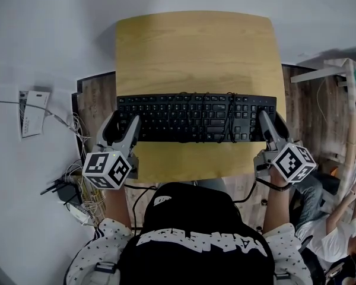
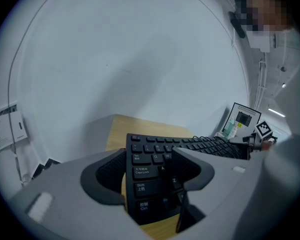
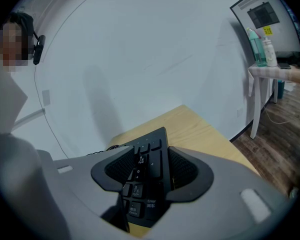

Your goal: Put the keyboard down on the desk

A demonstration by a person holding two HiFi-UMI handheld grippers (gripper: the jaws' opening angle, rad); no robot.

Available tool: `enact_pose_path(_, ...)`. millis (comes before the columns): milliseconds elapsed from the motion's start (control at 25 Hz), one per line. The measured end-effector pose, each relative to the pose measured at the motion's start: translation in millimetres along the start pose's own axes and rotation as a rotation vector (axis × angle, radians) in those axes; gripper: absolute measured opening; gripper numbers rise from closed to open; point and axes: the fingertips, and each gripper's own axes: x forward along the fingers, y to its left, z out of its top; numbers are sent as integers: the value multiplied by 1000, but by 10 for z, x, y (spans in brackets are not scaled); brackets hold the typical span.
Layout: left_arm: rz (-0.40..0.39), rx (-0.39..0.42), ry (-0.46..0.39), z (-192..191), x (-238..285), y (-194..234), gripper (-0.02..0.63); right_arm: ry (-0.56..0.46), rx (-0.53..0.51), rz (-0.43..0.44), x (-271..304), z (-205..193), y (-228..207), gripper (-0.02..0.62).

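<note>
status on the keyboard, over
Left gripper and right gripper open, astride keyboard ends. Keyboard looks flat on desk. Cable draped across keys.

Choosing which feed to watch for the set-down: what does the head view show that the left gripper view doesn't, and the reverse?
Head view only: the whole keyboard, lying square on the desk with bare wood ahead of and behind it. Left gripper view only: the left hand-held gripper with jaws apart around the Caps Lock, Shift and Ctrl corner, and a sliver of wood between its left pad and the keyboard's edge. Both: keyboard, desk, and that hand-held gripper at the keyboard's left end.
</note>
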Motion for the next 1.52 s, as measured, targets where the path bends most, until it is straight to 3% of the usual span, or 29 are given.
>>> enact_pose_path(160,0,-15,23,-194,102,1,268,16,-3,-13,59,-102,-139,229)
enact_pose_path(1520,23,-31,137,-410,156,12,268,128,46,-56,210,-340,-332,229)
